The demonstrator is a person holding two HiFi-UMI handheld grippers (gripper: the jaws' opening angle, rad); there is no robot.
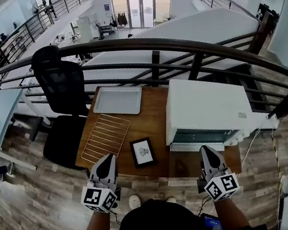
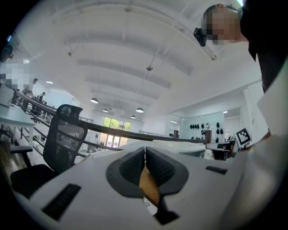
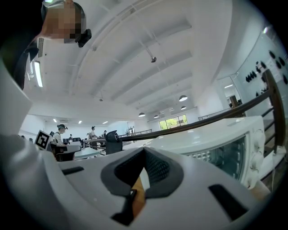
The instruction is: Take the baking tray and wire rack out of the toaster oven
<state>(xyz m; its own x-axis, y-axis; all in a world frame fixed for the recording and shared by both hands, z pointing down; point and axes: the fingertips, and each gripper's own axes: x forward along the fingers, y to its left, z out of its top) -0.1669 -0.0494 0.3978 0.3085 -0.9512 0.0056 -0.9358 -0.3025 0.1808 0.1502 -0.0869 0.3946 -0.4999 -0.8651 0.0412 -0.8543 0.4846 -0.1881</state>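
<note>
On the wooden desk (image 1: 152, 117), toward ten o'clock, the baking tray (image 1: 117, 100) lies flat, and just beside it at about eight o'clock the wire rack (image 1: 105, 137) rests on the wood, its far end close to the tray's near edge. Both are outside the toaster oven (image 1: 207, 109), which sits at three o'clock with its glass door apparently shut. A small framed picture (image 1: 143, 152) sits near the front edge, between rack and oven.

The left gripper (image 1: 108, 160) hovers at seven o'clock and the right gripper (image 1: 207, 151) at five, each with its jaws pressed together and nothing between them, neither touching anything.

From where I stand, the job looks finished: tray and rack are out, and nothing seems left to fetch.
</note>
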